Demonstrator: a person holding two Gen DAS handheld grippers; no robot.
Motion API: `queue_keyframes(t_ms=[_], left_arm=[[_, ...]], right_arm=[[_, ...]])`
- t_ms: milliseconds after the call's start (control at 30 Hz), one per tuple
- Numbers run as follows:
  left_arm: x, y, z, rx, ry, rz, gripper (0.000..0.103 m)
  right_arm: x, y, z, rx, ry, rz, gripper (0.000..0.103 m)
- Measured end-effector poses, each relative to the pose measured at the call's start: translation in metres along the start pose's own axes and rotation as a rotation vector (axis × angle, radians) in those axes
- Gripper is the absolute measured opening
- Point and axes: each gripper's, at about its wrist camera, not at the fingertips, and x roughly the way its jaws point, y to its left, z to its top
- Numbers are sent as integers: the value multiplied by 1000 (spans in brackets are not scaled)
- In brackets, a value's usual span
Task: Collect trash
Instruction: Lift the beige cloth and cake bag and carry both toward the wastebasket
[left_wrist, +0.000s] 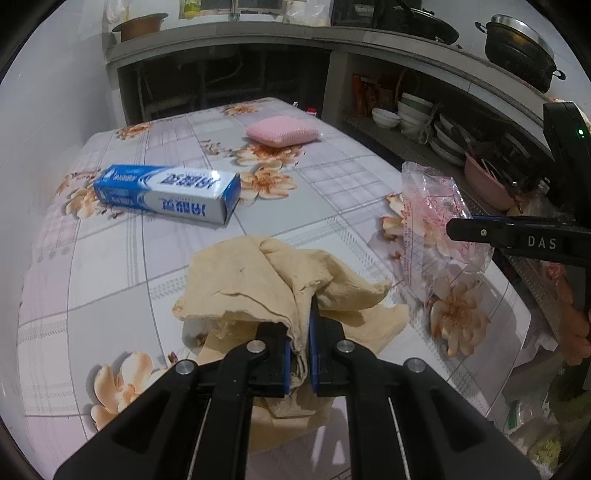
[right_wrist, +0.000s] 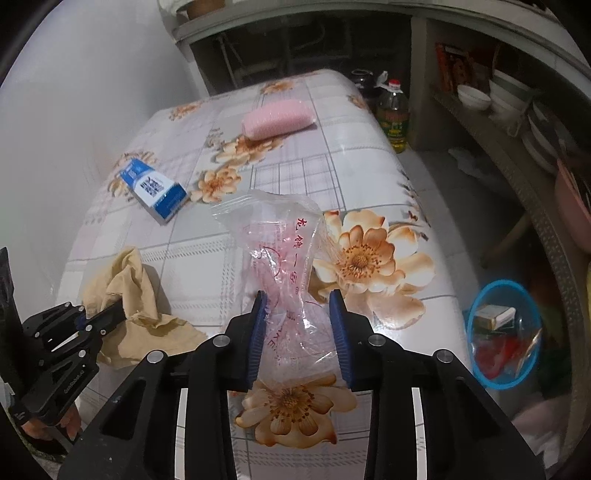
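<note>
My left gripper (left_wrist: 298, 332) is shut on a crumpled tan paper towel (left_wrist: 258, 280) at the table's near edge; it also shows in the right wrist view (right_wrist: 129, 295). My right gripper (right_wrist: 298, 306) has its jaws partly closed around a clear plastic wrapper (right_wrist: 284, 243) with red print, its blue pads (right_wrist: 258, 325) touching the wrapper's sides without pinching it flat. The wrapper also shows in the left wrist view (left_wrist: 432, 229). A blue and white toothpaste box (left_wrist: 166, 192) lies at the left of the table.
A pink sponge (left_wrist: 282, 130) lies at the table's far end. The table (left_wrist: 332, 192) has a floral cloth. A blue bin (right_wrist: 504, 332) with trash stands on the floor to the right. An oil bottle (right_wrist: 393, 114) and shelves of dishes (left_wrist: 413, 118) are beyond.
</note>
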Motion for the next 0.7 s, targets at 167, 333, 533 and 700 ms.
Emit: queue_keyframes(t_ms=[167, 333, 533, 700], left_arm=[[-3, -5, 8, 11, -16, -2, 7], [-9, -17, 18, 37, -36, -3, 7], [-13, -46, 38, 91, -62, -39, 7], [-11, -79, 61, 142, -77, -97, 7]], right_arm=[[-9, -6, 1, 26, -28, 33, 28], [-21, -16, 1, 59, -67, 64, 27], [-42, -47, -1, 137, -132, 115, 25], [-71, -85, -7, 218, -214, 105, 25]])
